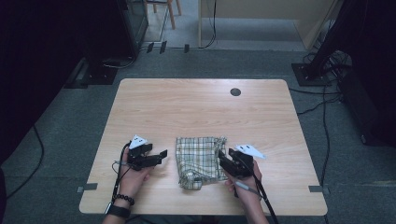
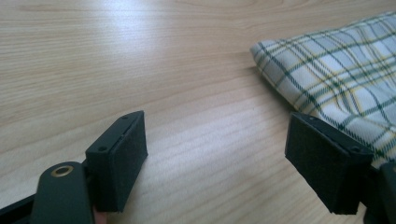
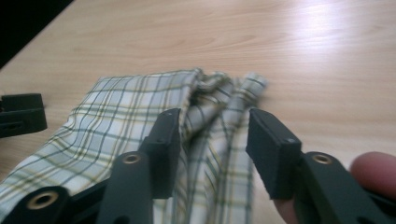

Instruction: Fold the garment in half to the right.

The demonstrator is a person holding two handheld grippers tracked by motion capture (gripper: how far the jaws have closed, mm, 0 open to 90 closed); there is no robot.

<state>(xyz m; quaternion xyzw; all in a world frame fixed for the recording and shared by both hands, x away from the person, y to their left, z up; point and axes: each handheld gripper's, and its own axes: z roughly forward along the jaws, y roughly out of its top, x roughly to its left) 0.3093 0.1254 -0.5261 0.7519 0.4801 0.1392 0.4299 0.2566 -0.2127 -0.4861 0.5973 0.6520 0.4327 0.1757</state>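
Right gripper (image 3: 212, 154) wide apart over bunched checked cloth (image 3: 140, 121), holding nothing; left gripper (image 2: 219, 154) apart too. Could grab too many folds and drag it crooked.

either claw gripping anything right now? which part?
Nothing held. The left claw stands open over bare wood beside the folded green-and-yellow plaid cloth. The right claw straddles the cloth's bunched edge, pads apart.
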